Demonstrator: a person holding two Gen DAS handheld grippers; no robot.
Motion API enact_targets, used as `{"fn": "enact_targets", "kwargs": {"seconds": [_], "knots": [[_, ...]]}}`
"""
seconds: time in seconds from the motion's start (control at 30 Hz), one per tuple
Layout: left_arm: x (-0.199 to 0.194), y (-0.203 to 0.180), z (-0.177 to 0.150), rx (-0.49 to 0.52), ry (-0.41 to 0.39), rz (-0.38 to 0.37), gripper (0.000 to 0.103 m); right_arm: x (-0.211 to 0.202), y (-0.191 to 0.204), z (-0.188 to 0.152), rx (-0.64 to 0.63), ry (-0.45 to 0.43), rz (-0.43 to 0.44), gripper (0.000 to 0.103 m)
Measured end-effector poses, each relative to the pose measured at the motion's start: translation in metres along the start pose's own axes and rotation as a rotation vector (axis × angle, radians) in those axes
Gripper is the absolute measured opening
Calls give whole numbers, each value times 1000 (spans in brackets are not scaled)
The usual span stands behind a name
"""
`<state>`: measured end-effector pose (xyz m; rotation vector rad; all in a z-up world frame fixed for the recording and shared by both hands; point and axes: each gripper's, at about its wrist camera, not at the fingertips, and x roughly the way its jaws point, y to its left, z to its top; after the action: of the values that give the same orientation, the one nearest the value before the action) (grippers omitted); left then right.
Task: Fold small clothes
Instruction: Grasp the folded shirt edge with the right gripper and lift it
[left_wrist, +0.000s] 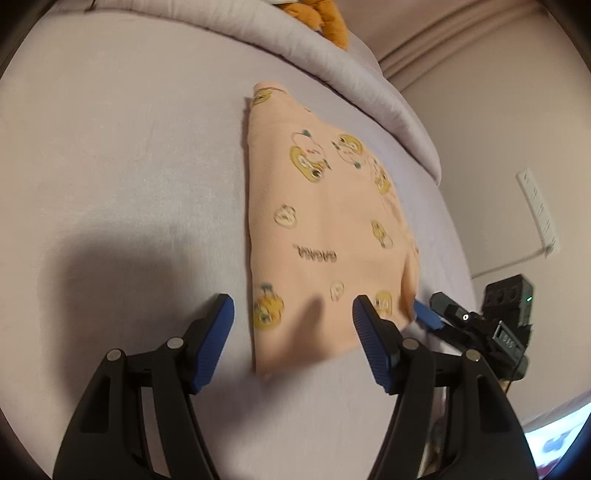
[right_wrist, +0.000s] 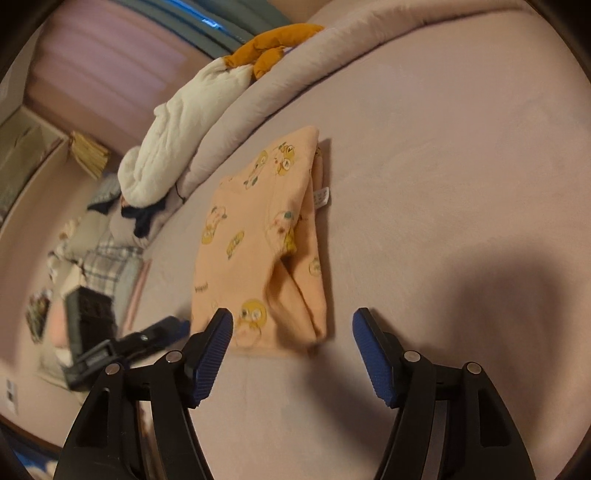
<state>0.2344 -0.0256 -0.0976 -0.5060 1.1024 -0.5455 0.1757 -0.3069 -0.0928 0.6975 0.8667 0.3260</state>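
Observation:
A small peach garment (left_wrist: 325, 229) with yellow cartoon prints lies folded on the lilac bed sheet (left_wrist: 129, 166). It also shows in the right wrist view (right_wrist: 258, 251), with a white label at its right edge. My left gripper (left_wrist: 293, 332) is open and empty, hovering over the garment's near edge. My right gripper (right_wrist: 291, 339) is open and empty, just above the garment's near right corner. The right gripper's blue fingertip (left_wrist: 426, 314) shows at the garment's right edge in the left wrist view. The left gripper shows blurred in the right wrist view (right_wrist: 162, 332), left of the garment.
A rolled lilac duvet (right_wrist: 295, 74) runs along the far side of the bed. A white and orange plush toy (right_wrist: 192, 122) lies on it. Piled clothes (right_wrist: 107, 251) sit beyond the bed's left edge. A wall with a power strip (left_wrist: 539, 206) stands to the right.

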Motion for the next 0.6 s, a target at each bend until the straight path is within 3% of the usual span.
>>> {"fn": "enact_targets", "kwargs": {"seconds": [0.3,0.6], "knots": [[17,-1,21,5,3,-49,66,29,4,19,46,34,84,68],[31,14,43,-108,-19,-150,67,59,7,41,78,55,133,68]]}}
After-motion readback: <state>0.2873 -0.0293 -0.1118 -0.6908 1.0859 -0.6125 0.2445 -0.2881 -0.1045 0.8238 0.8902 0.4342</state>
